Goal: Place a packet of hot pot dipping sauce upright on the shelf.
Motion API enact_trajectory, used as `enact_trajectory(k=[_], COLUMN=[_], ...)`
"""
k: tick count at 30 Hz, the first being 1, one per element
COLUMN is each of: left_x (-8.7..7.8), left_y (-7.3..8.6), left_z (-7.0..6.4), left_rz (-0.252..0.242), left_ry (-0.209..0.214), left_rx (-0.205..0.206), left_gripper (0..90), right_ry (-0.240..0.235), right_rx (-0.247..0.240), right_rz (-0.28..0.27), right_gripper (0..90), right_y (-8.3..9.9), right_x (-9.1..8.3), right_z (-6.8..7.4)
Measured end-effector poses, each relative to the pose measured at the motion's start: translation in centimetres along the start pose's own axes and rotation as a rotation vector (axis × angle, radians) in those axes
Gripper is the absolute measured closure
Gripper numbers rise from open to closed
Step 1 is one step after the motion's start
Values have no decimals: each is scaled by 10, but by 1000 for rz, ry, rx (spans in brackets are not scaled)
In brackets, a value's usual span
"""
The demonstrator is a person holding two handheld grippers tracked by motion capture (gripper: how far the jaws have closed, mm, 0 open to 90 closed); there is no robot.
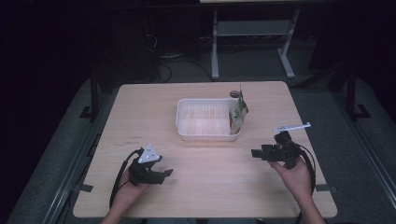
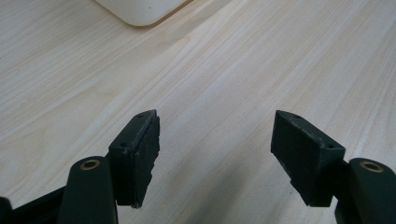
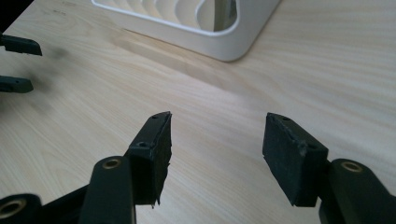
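Both the left gripper (image 1: 161,171) and the right gripper (image 1: 261,153) are held wide open and empty just in front of the white tray (image 1: 187,128), where a packet (image 1: 237,116) is propped against its right wall, presumably awaiting a grasp.

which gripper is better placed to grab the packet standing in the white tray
Right, probably. The packet stands at the white tray's right end, nearer the right gripper than the left gripper. Both are open and empty.
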State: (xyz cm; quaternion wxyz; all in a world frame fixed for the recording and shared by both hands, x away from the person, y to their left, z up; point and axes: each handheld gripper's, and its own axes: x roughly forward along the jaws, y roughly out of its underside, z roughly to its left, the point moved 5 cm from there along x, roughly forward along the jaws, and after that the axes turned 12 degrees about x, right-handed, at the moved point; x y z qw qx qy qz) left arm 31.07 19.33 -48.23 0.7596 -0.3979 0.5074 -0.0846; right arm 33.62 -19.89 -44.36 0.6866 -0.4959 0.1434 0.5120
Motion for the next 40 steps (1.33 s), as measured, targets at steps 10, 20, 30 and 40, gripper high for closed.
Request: enact_trajectory(k=[10,20,30,40], left_x=[1,1,3,6], left_y=[0,-1,-3,-5], left_z=[0,-1,-4,-5], left_rz=[2,3,1,6], left_ry=[1,2,4,7], left_rx=[-4,3,5,8], left_gripper=[315,314,308,304], right_ry=[-6,-3,-37,-25], right_rx=[23,9,-23,-29], right_rz=[6,44,44,31], right_gripper=[406,394,373,362], right_y=[28,55,60,60], right_x=[6,10,19,18], right_z=[-17,-18,-2,-7])
